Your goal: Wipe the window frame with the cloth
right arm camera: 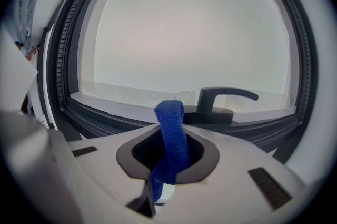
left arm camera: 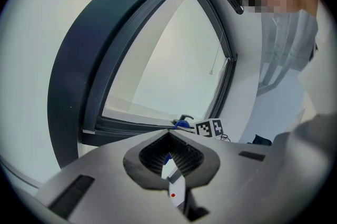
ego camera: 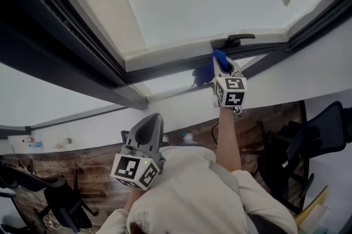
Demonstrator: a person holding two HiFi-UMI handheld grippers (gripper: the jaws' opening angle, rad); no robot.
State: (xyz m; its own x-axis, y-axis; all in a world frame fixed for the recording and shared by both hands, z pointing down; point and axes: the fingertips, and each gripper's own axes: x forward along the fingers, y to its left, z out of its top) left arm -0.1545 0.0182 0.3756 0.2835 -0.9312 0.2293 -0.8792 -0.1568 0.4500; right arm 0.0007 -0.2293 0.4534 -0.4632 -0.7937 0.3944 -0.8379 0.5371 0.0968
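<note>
Cloth (right arm camera: 171,133), blue and folded, is gripped in the right tongs (right arm camera: 169,157). The jaws are clenched on it, so that a loop of fabric stands up out of the jaw tips. In the right gripper view the cloth is held just left of the window handle (right arm camera: 221,96), close to the dark rail of the window frame (right arm camera: 105,115) on which that handle is mounted. Whether the fabric is actually pressed against the rail cannot be told. In the head view the same cloth is seen right beside the handle, at the edge of the rail.

The left tongs (left arm camera: 169,157) are kept well away from the handle, drawn in near the person's chest. Their jaws are brought together and nothing is seen caught between them.

No streak, damp mark or dust line is shown on the frame, so wiped and unwiped parts cannot be separated by sight. From the cloth's place, the wipe is judged to be at the stretch beside the handle. The long run of rail away from the handle and the side members are taken as probably left to do.
</note>
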